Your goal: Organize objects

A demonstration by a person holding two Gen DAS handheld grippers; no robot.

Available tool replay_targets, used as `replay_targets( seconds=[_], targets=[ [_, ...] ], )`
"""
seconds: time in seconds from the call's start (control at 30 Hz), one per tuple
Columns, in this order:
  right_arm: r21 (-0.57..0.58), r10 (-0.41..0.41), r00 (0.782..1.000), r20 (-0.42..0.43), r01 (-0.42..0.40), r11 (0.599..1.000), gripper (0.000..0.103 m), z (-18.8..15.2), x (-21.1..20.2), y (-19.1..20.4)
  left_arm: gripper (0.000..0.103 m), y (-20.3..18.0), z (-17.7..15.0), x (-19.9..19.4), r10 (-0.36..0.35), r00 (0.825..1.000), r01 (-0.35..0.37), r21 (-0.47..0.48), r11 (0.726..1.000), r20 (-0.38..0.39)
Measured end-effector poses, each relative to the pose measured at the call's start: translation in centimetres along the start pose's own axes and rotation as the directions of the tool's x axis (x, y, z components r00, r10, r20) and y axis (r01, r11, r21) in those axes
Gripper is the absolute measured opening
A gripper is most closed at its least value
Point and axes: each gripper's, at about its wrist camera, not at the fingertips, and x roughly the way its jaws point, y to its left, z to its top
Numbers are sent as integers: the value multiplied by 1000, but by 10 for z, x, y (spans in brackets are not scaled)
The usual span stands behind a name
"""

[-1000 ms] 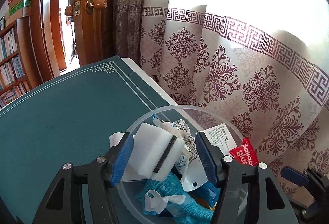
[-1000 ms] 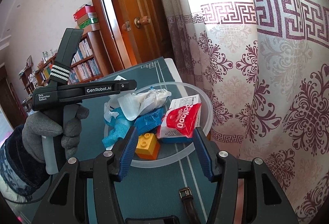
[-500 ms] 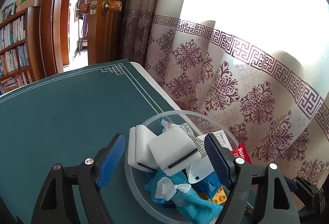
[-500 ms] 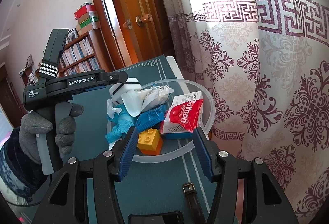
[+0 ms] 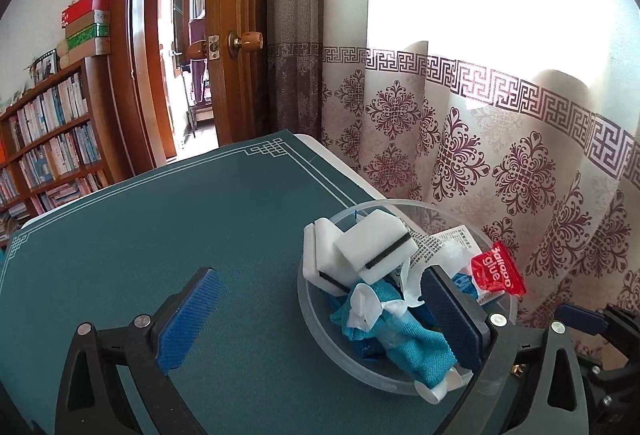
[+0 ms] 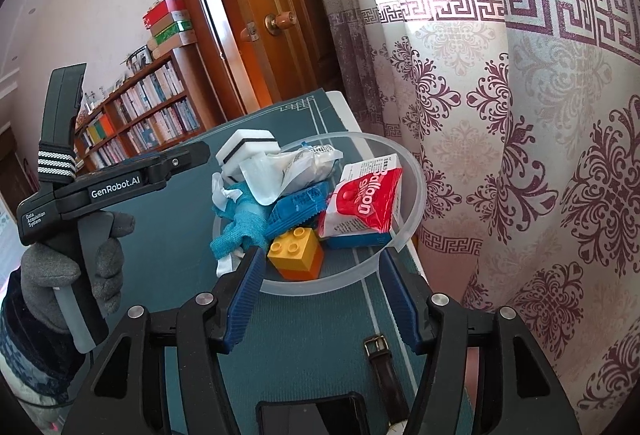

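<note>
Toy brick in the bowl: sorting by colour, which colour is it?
Yellow toy brick over an orange base; right wrist view.

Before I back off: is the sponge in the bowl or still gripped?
In the bowl: the sponge lies on the pile, left gripper open and empty.

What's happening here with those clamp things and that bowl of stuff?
A person is tidying small items into a clear bowl on a green table mat, using a handheld tool in each hand. The left tool is open and holds nothing; two white sponges lie on top of the pile. The right tool hovers open at the bowl's near rim. A watch strap lies on the mat outside the bowl.
</note>
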Motion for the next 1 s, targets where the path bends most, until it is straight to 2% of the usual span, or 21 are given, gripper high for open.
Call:
replay_targets(
  seconds=[0.1, 0.27, 0.5, 0.7, 1.0],
  targets=[
    [-6, -17, 1000, -13, 17, 1000, 80, -3, 1, 3, 102, -3, -7, -9, 23, 1000, -23, 19, 1000, -7],
    [9, -47, 997, -63, 48, 999, 89, -10, 5, 1, 103, -3, -23, -18, 41, 998, -40, 8, 999, -51],
    [-24, -73, 991, -108, 71, 997, 92, -17, 5, 6, 103, -13, -40, -27, 49, 995, -48, 16, 999, -82],
    [-66, -107, 989, -102, 100, 993, 93, -19, 3, 15, 103, -16, -45, -33, 62, 993, -62, 8, 998, -99],
    [-70, -133, 986, -98, 127, 989, 93, -17, 1, 19, 103, -22, -49, -38, 81, 991, -80, 21, 997, -105]
  ],
)
